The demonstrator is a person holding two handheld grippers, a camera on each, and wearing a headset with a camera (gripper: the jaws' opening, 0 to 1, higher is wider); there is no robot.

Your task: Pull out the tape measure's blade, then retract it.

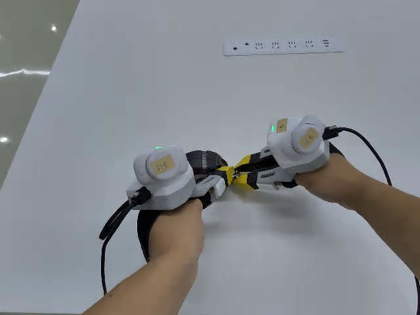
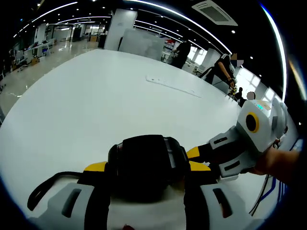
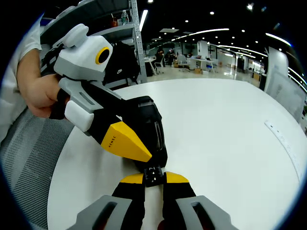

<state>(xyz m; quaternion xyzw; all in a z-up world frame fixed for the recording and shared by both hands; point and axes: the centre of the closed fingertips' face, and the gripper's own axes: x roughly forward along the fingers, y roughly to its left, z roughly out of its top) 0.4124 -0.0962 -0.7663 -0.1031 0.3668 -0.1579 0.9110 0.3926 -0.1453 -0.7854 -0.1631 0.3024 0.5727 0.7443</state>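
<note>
Near the front of the white table (image 1: 131, 79), we see the left gripper (image 1: 222, 178) clamped around the black tape measure (image 1: 205, 159), whose case fills the space between its jaws (a power strip (image 1: 283, 45) lies well apart, at the far side). Facing it, the right gripper (image 1: 244, 172) is almost fully closed, its yellow fingertips (image 3: 132, 178) pinching the small end hook (image 3: 153, 175) at the case's mouth.

Long white power strip (image 1: 283, 46) lies on a broad white workbench (image 1: 164, 98), beside glossy grey floor (image 1: 23, 98). Curved ceiling strip lights (image 3: 216, 31) glow overhead; grey metal shelving (image 3: 135, 43) stands behind.
</note>
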